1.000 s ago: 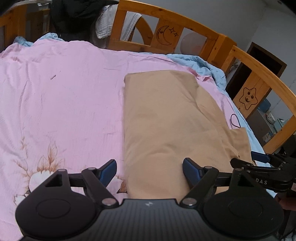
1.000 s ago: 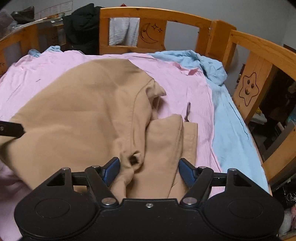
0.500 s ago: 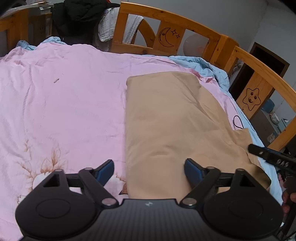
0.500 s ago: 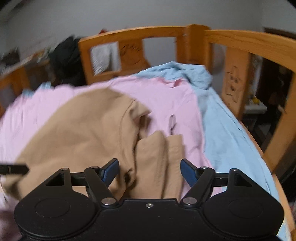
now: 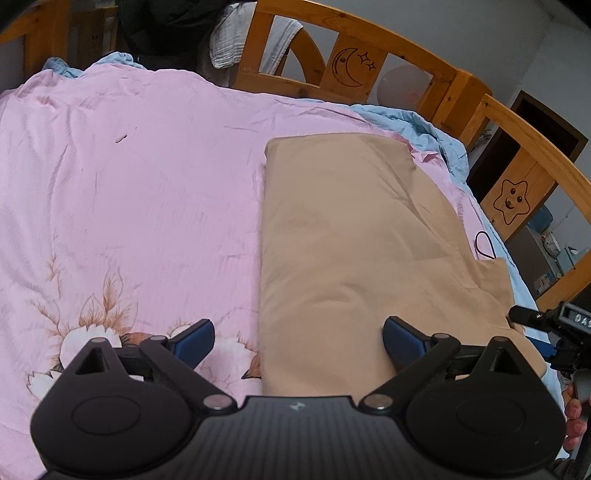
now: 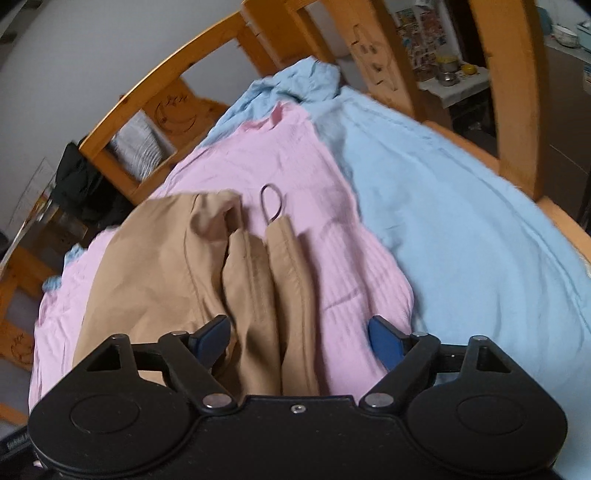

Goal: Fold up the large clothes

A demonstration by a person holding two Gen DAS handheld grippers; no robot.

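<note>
We see the tan garment (image 5: 343, 240) folded on the pink quilt (image 5: 147, 184), a hair tie (image 6: 271, 203) beside it; the left gripper (image 5: 297, 341) and right gripper (image 6: 299, 338) jaws have just been opening, wide, gripping nothing.

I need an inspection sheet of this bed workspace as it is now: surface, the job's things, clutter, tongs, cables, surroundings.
Surface: pink floral quilt over a light blue sheet, both wrinkled.
Job's things: tan garment, folded lengthwise into a long panel; its collar end is bunched near the right side.
Clutter: small dark loop on the quilt by the garment; small dark speck.
Tongs: left tongs open, straddling the garment's near edge, having just opened wider; right tongs open over the collar end, not gripping.
Cables: nothing seen.
Surroundings: wooden bed rail with moon and star carvings; dark clothes hung on it.
</note>
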